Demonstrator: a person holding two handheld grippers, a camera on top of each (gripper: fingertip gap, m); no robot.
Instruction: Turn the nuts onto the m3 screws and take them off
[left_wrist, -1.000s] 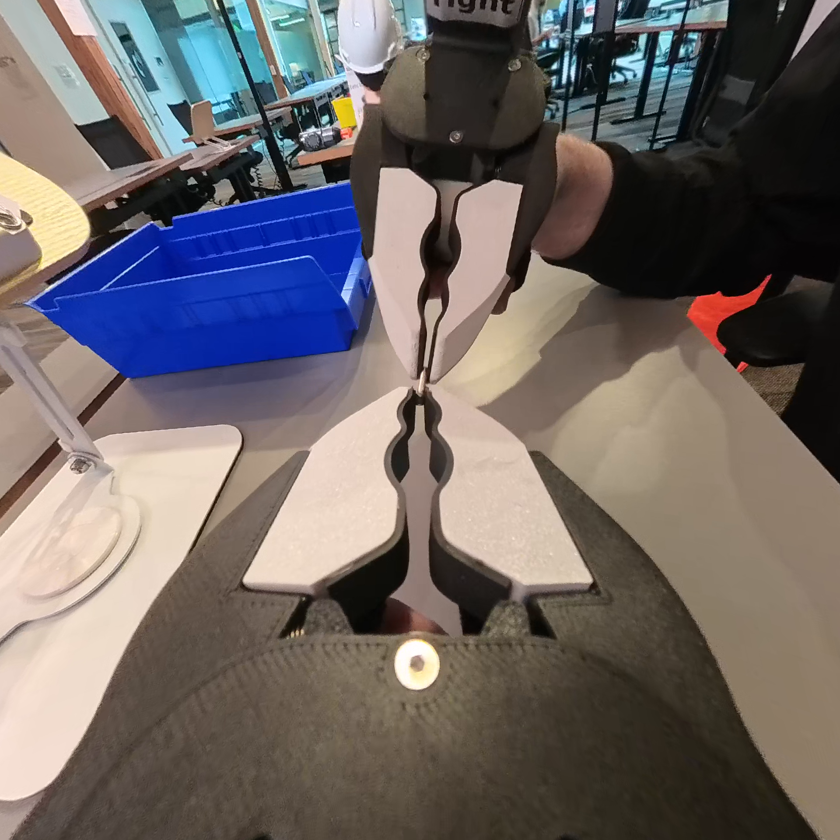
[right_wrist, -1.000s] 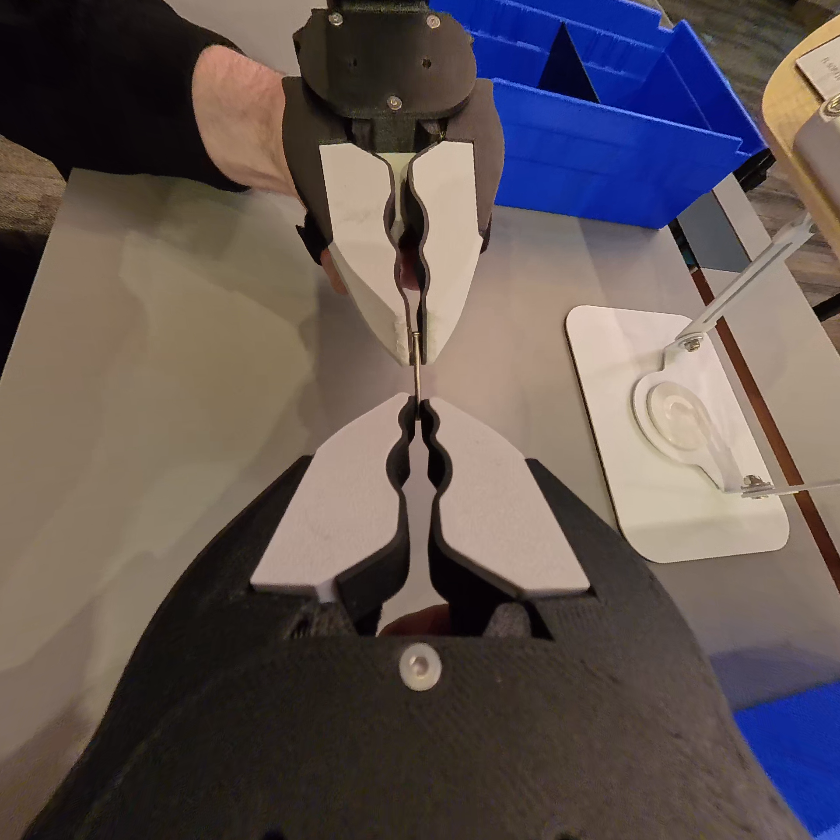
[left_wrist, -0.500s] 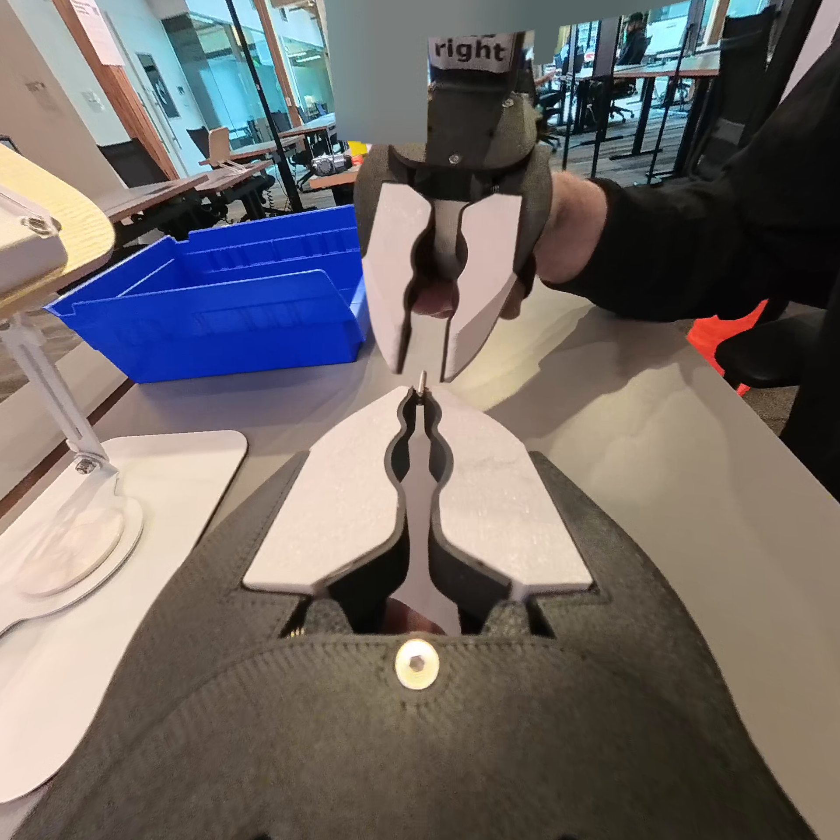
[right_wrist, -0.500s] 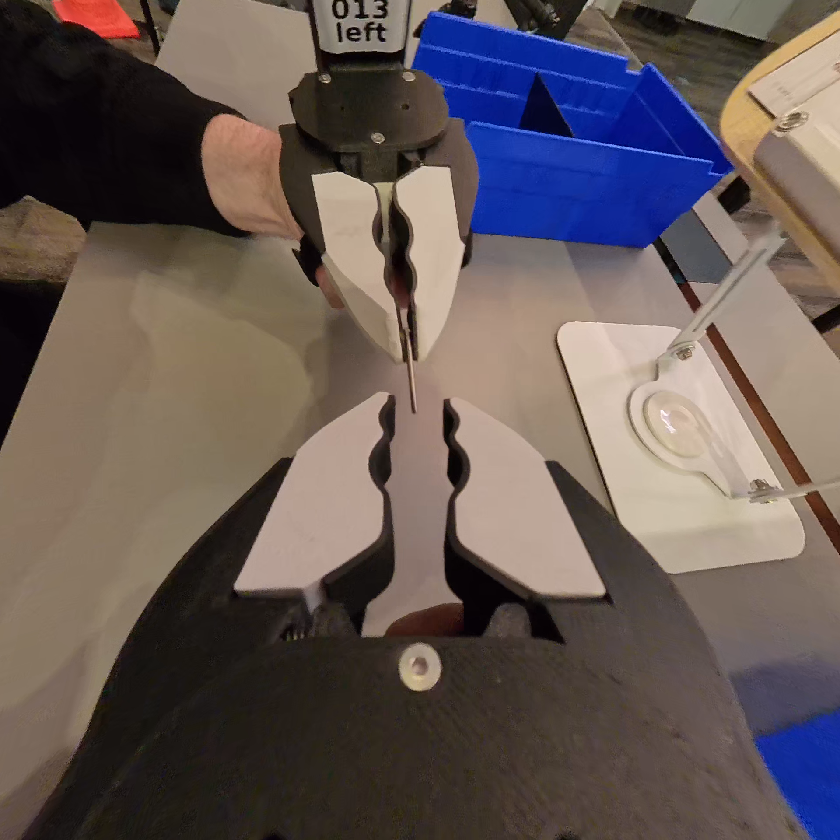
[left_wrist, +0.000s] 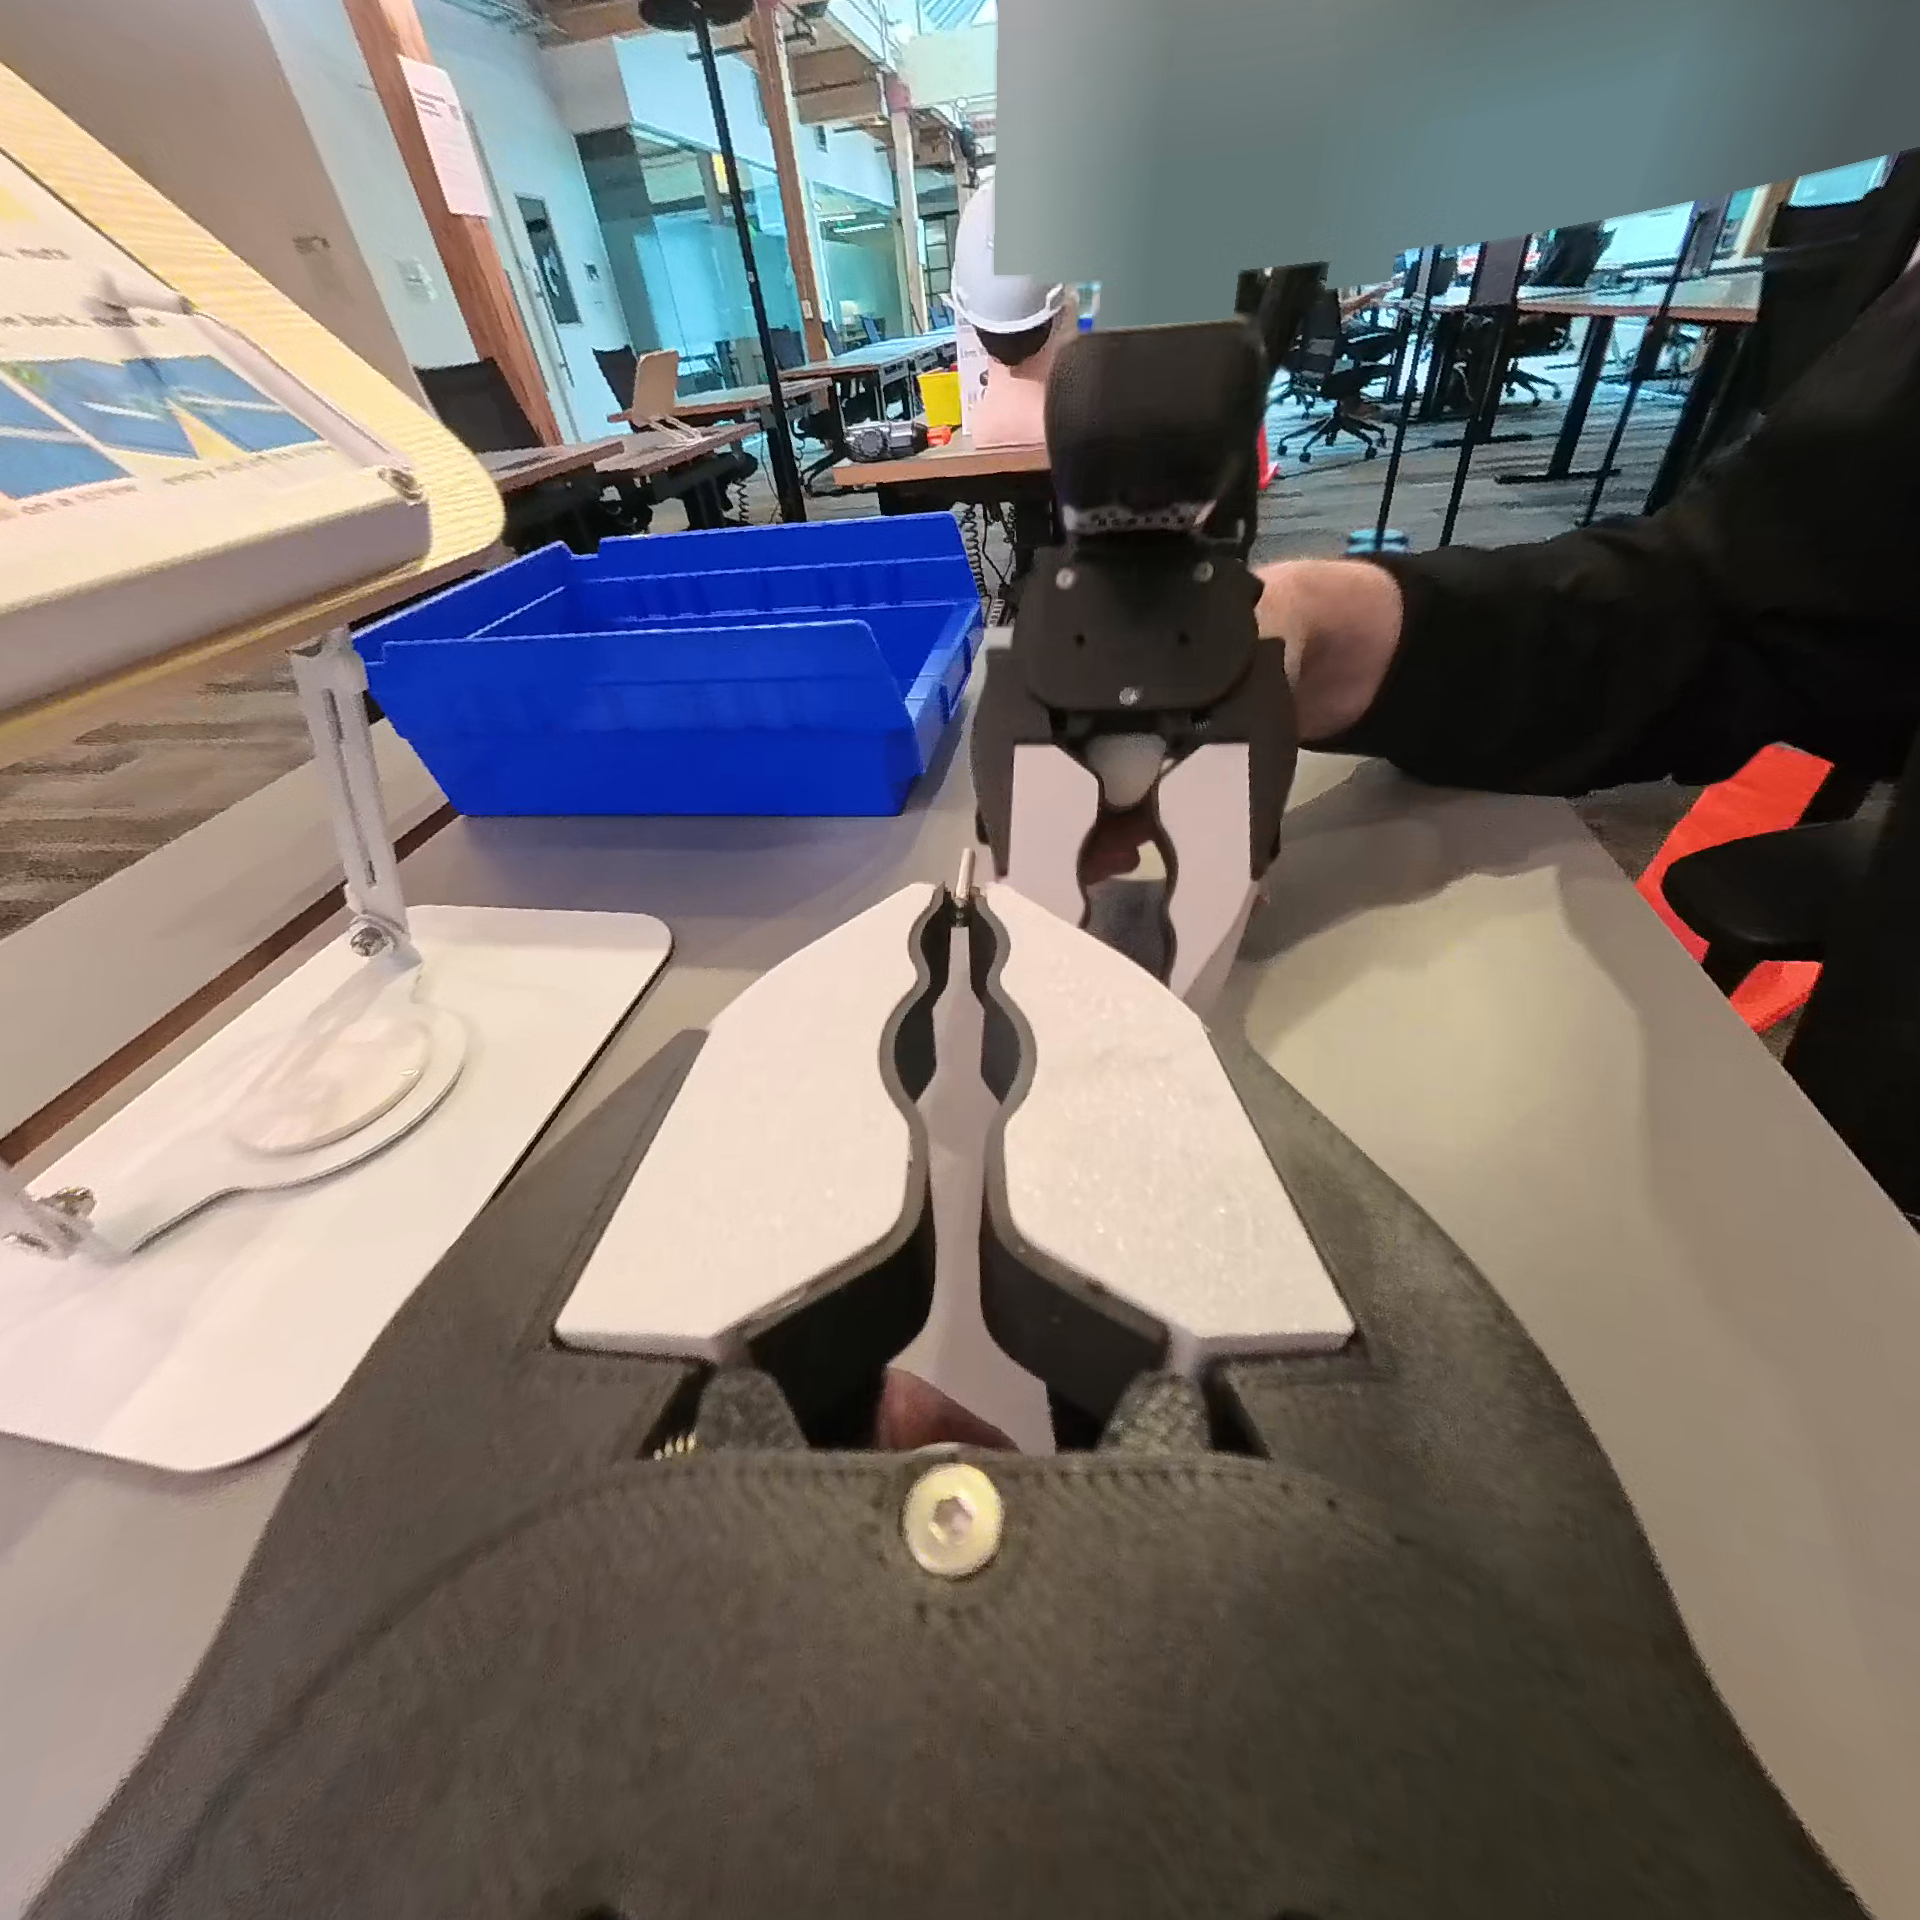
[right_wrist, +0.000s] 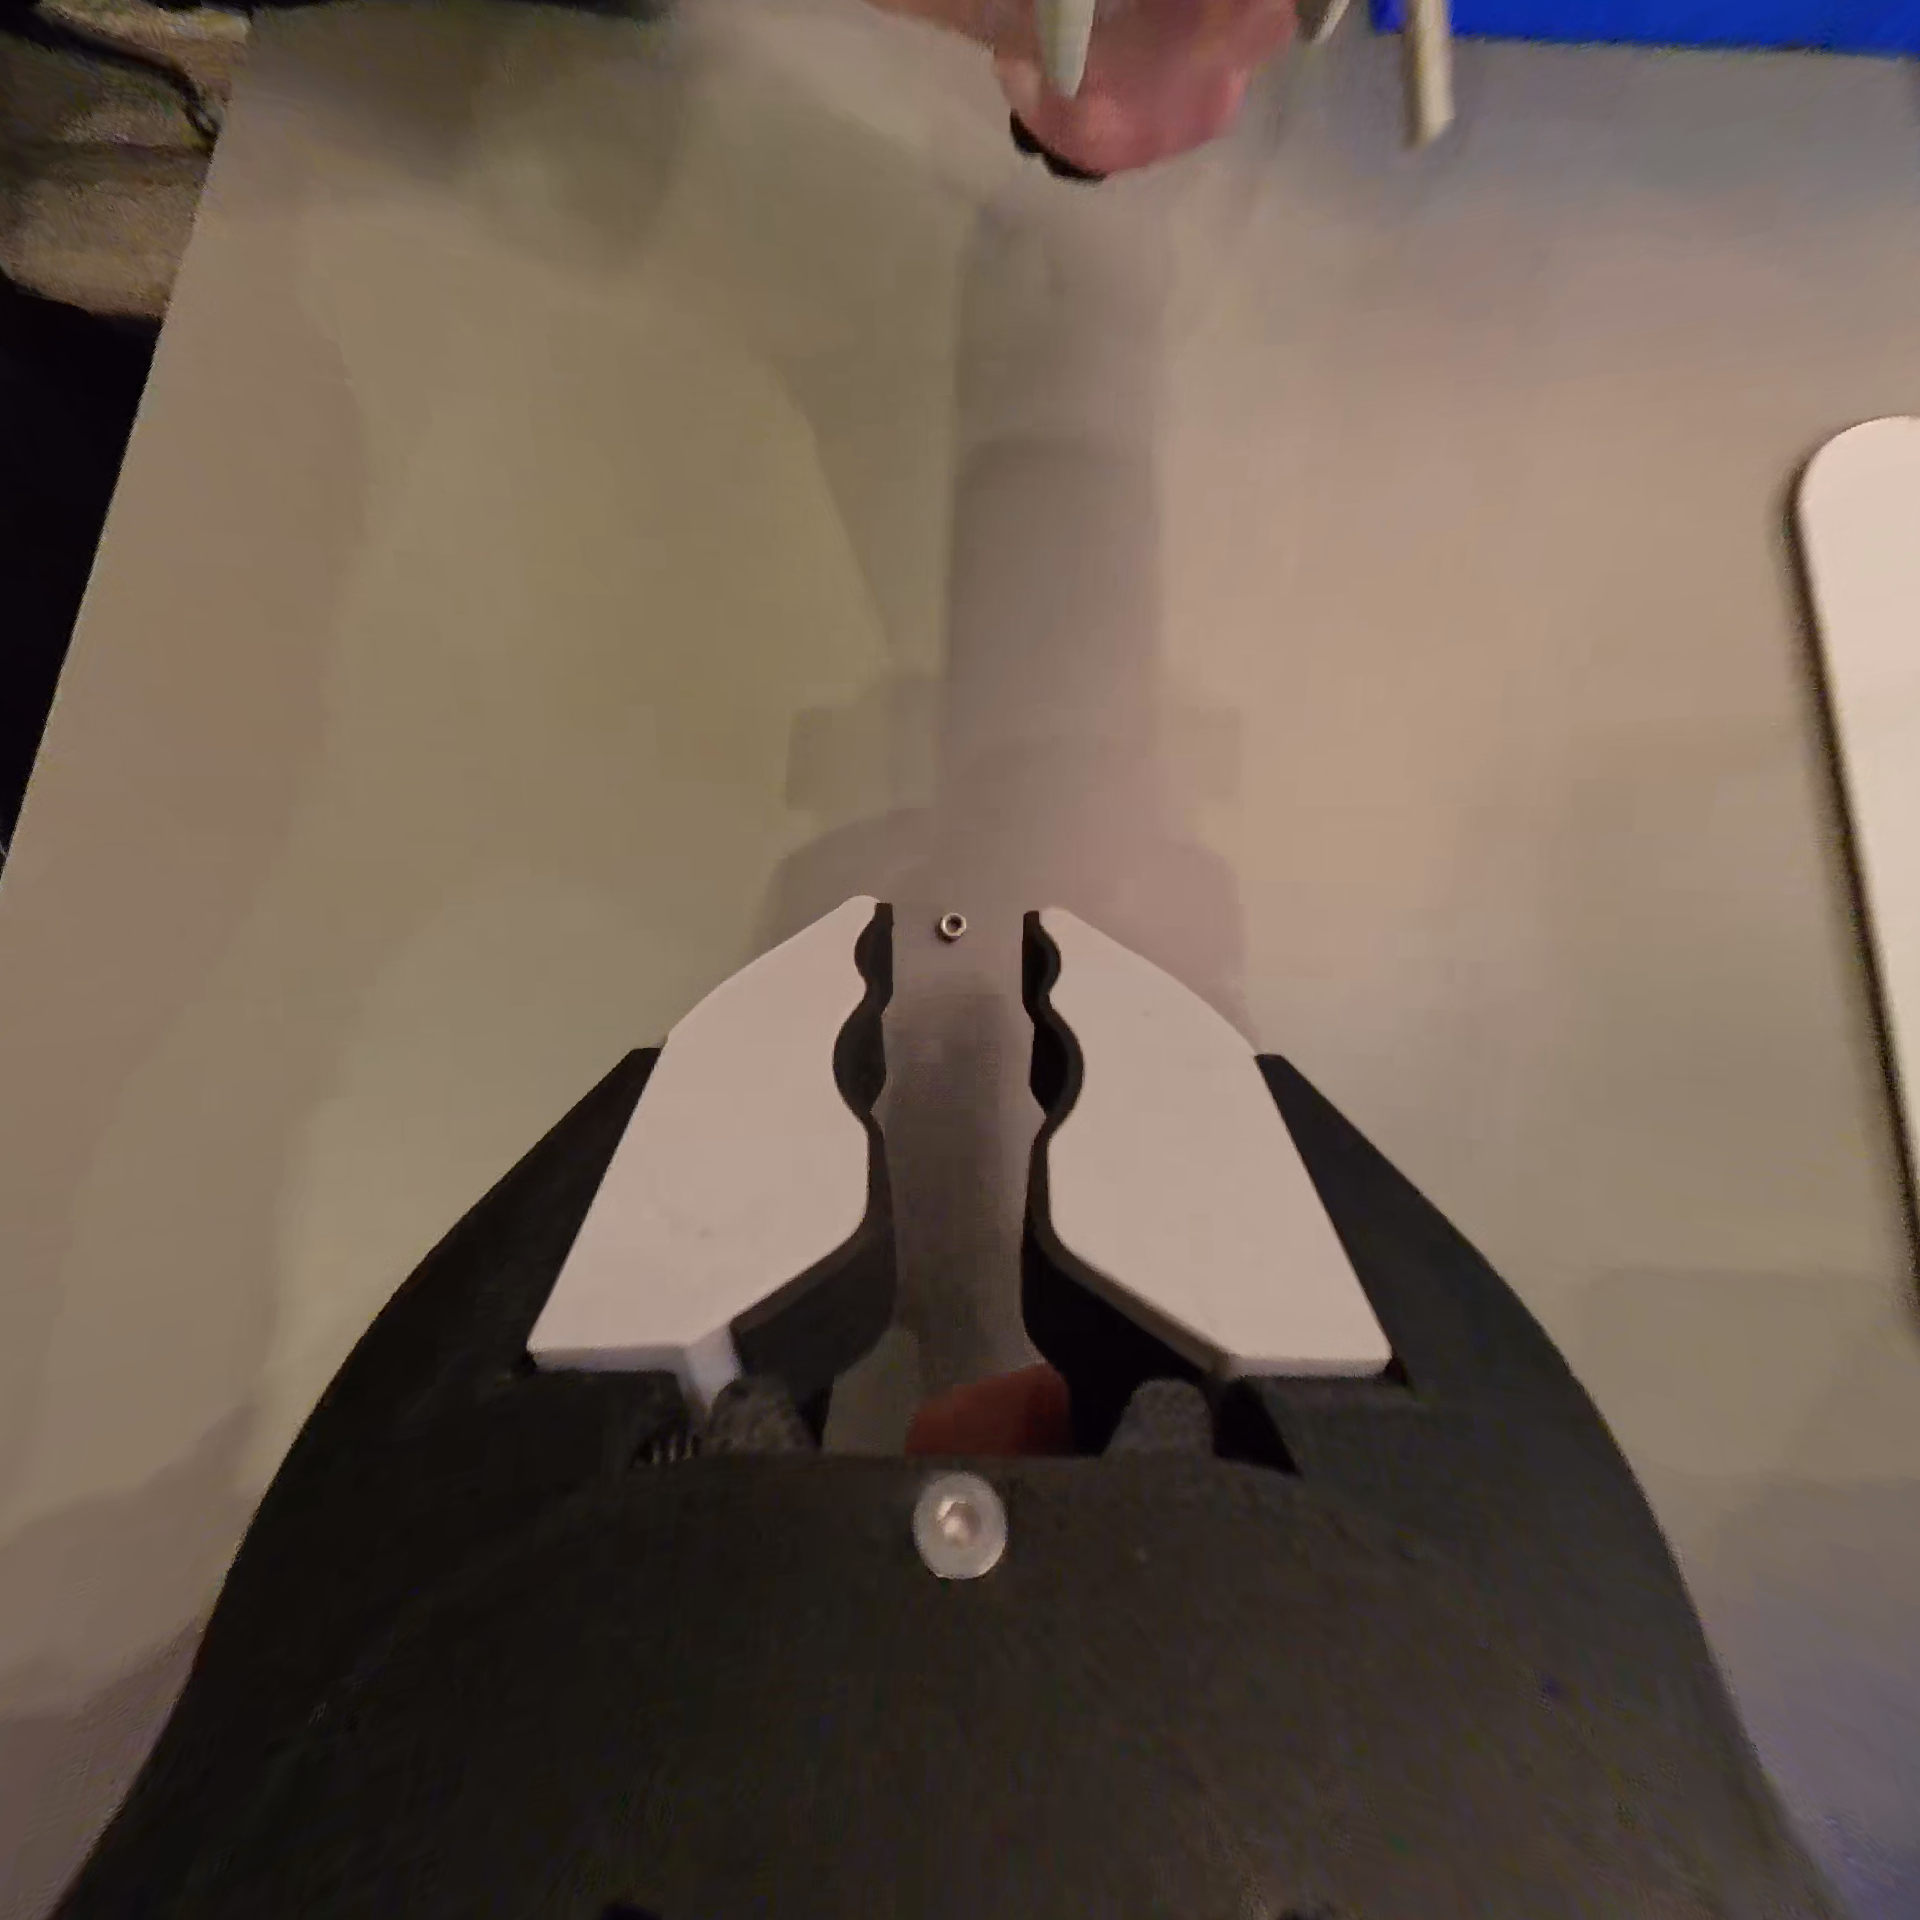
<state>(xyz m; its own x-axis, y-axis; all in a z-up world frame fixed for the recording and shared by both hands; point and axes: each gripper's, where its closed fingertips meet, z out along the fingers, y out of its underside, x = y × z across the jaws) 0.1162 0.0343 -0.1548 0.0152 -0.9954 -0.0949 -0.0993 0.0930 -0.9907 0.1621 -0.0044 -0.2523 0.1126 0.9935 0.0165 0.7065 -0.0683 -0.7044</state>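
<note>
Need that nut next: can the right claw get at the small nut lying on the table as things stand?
Probably yes. The right claw is open, and the nut lies on the bare grey table between its fingertips, nothing blocking.

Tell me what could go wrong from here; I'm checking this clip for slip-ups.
The tiny nut lies loose on the table between the open right gripper fingers; closing could flick it away. The left gripper pinches the screw only at its tips, so it might tilt or slip.
</note>
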